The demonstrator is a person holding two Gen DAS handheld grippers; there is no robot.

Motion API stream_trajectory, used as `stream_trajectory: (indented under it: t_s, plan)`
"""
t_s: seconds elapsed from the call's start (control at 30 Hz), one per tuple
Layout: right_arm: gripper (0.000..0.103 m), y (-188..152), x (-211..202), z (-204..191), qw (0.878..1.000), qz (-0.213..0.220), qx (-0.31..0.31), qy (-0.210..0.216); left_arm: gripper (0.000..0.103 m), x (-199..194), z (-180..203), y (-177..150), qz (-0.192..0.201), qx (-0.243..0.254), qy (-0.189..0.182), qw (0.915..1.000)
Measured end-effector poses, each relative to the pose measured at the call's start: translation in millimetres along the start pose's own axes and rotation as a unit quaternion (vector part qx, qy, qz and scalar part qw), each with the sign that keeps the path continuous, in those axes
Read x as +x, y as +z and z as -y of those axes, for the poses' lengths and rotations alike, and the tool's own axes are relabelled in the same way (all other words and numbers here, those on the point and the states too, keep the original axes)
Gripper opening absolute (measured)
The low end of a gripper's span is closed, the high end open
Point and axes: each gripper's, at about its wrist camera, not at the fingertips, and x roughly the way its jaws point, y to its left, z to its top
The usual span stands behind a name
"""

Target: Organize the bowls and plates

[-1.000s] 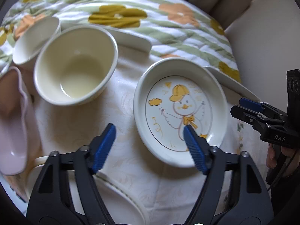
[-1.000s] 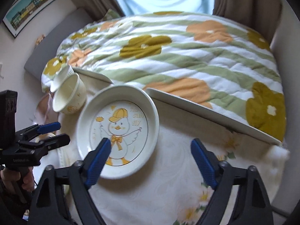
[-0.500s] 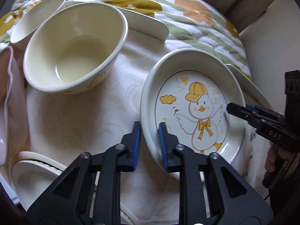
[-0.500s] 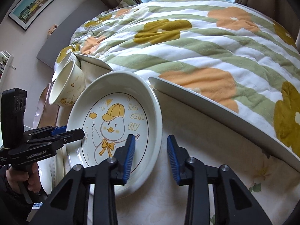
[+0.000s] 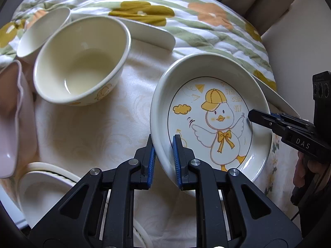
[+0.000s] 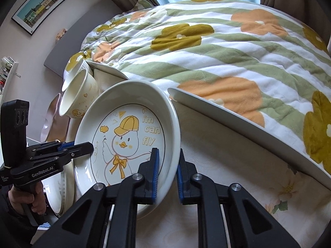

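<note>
At lower centre of each wrist view, the left gripper (image 5: 163, 157) and right gripper (image 6: 168, 170) have their jaws clamped on opposite rims of the duck plate (image 5: 211, 115), printed "i'm can fly". "DAS" and "GenRobot.AI" mark the grippers. Upper left, a cream bowl (image 5: 82, 64) rests on the cloth-covered surface (image 5: 93, 128).

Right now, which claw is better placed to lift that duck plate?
Neither alone, probably: the left claw and right claw each pinch opposite rims of the duck plate. Lifting together looks safest; one side alone would likely tip it.
</note>
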Motion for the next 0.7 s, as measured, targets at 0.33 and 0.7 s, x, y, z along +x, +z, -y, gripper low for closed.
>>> stream_trajectory:
  t_s: [0.33, 0.7]
  plan:
    - [0.014, -12.8, -55.5, -39.8, 0.998, 0.052, 0.001, -0.019, 0.013, -68.5, 1.5, -9.9, 0.041, 0.047, -0.025, 0.9977]
    - [0.014, -50.2, -92.5, -142.2, 0.994, 0.095, 0.016, -0.058, 0.013, -151.1, -55.3, -35.8, 0.073, 0.09, -0.041, 0.9924]
